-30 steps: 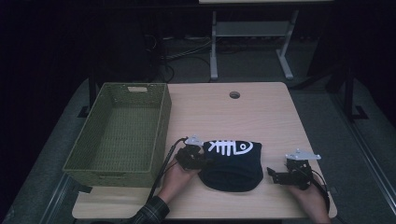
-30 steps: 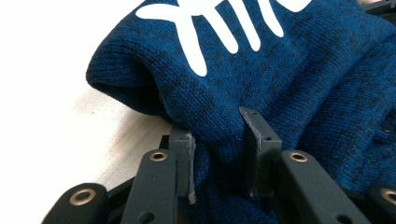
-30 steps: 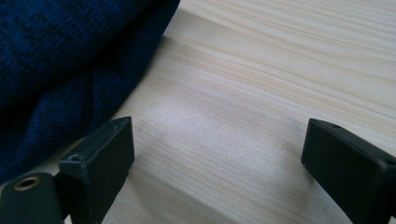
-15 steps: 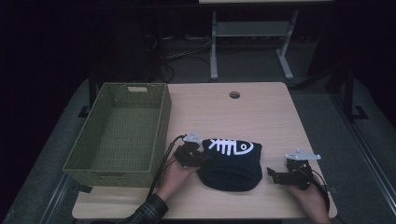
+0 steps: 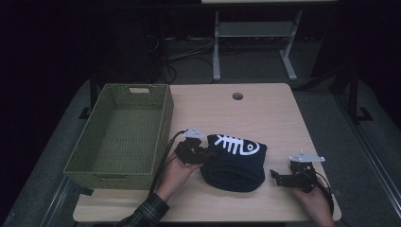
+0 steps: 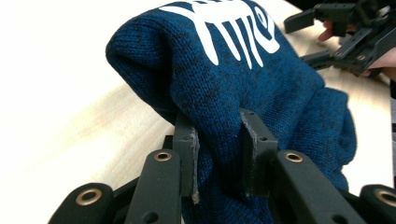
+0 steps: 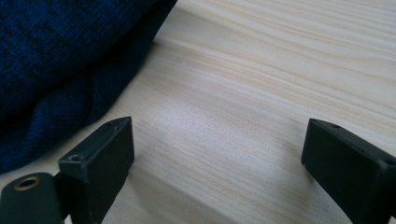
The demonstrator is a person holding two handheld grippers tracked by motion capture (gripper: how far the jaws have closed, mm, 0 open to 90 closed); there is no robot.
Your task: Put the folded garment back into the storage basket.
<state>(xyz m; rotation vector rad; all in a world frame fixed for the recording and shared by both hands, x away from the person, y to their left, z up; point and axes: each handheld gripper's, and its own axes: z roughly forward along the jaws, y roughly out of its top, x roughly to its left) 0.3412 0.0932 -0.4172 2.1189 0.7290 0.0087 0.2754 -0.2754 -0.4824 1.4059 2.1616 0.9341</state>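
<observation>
A folded dark blue knitted sweater (image 5: 236,165) with a white fishbone print lies on the wooden table (image 5: 255,113), toward its front. My left gripper (image 5: 207,155) is at the sweater's left edge, shut on a bunched fold. In the left gripper view the sweater (image 6: 261,79) sits squeezed between the left gripper's (image 6: 218,130) two pads and is lifted off the table there. My right gripper (image 5: 278,177) rests open just right of the sweater, near the front edge. In the right gripper view bare wood lies between the right gripper's (image 7: 217,140) jaws, and the sweater (image 7: 56,56) is to their left.
A green woven basket (image 5: 163,127) stands along the table's left side, close to my left hand. A round cable hole (image 5: 237,96) is at the table's far middle. A metal stand (image 5: 216,52) and cables are on the floor behind.
My left gripper has risen slightly with the sweater's left edge held in it. The right gripper has stayed where it was.
</observation>
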